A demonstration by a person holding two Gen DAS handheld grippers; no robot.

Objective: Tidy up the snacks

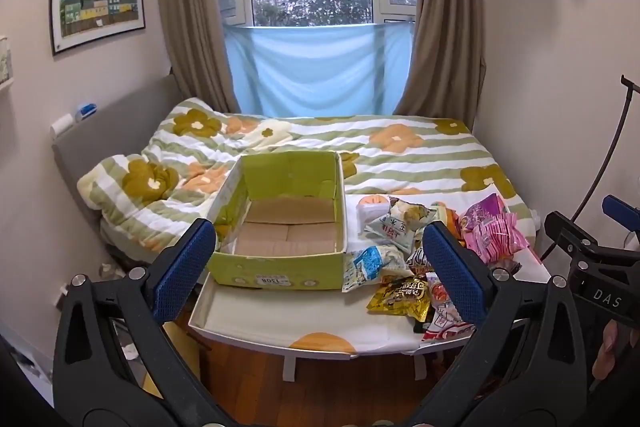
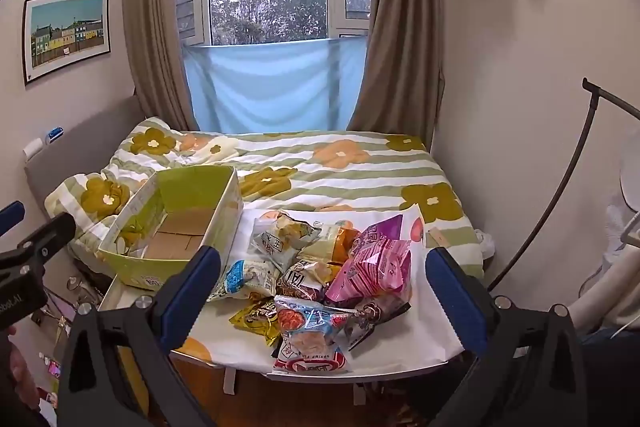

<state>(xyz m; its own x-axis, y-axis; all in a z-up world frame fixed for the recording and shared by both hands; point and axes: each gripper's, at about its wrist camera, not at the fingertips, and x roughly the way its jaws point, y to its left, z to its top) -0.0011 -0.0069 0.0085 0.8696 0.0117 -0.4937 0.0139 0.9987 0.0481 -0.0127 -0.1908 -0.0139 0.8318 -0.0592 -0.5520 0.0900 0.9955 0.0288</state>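
Many crinkly snack packets [image 2: 320, 287] beside rectangular cardboard box [image 2: 176, 227].

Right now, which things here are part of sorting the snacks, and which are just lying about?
For the job: green box, snack pile, pink bag, yellow packet.
Lying about: flowered quilt, framed picture, curtains.

The left gripper [image 1: 320, 267] is black plastic, its two arms pierced by slots and fixed with round silver screws. Each finger [image 1: 182, 265] carries a blue pad with a dotted texture. The right gripper [image 2: 322, 285] is built alike, and its body, seen from the left wrist, bears white letters "DAS".
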